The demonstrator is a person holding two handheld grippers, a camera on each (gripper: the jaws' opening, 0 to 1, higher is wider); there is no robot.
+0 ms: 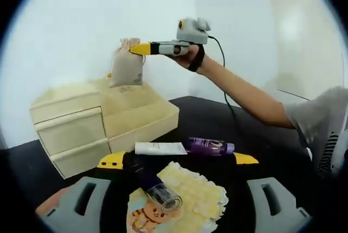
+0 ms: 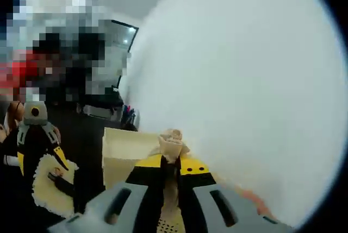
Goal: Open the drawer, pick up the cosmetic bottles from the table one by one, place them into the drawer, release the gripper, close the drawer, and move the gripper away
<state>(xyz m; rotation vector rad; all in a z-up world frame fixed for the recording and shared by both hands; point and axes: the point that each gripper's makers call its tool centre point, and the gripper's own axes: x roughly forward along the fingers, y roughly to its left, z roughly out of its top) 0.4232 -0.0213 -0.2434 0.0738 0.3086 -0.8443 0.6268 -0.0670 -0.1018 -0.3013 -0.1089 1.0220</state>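
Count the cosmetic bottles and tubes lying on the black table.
3: a white tube beside a purple bottle mid-table, and a dark bottle with a clear cap lying on the yellow cloth. Others may be hidden.

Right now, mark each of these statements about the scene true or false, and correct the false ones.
1. The right gripper holds a small cloth pouch up above the wooden drawer unit. True.
2. The pouch lies flat on the black table. False: it hangs in the air from the gripper.
3. A purple bottle lies on the table beside a white tube. True.
4. The left gripper is closed on the white tube. False: it is open, with a clear-capped bottle lying on a yellow cloth between its jaws.
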